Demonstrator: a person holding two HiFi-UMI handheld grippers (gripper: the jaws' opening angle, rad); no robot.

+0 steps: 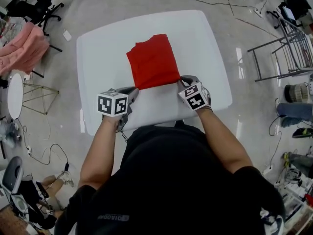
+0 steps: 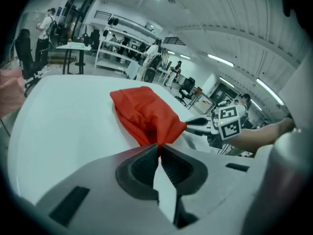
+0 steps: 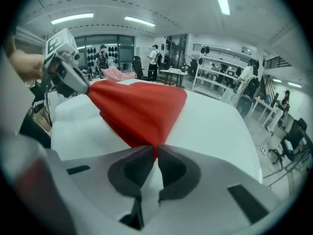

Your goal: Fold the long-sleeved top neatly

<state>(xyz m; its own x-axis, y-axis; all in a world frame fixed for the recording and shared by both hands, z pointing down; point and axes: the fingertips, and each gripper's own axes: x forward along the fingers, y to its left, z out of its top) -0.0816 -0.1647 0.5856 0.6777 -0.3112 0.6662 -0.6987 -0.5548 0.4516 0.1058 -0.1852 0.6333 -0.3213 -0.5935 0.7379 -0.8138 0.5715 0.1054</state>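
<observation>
A red long-sleeved top (image 1: 153,61) lies folded into a narrow rectangle in the middle of the white table (image 1: 102,48). My left gripper (image 1: 132,91) is at its near left corner and pinches the red cloth (image 2: 146,116) between shut jaws. At the near right corner my right gripper (image 1: 183,82) is likewise shut on the red cloth (image 3: 139,109), which rises in a taut fold from the pinch. Each gripper shows in the other's view: the right gripper (image 2: 203,124) in the left gripper view, the left gripper (image 3: 78,87) in the right gripper view.
The table's near edge (image 1: 146,124) runs just under my hands. A pink garment (image 1: 22,48) hangs on a stand at the far left. A metal rack (image 1: 288,48) stands on the floor to the right, and cables (image 1: 49,153) lie on the floor at left.
</observation>
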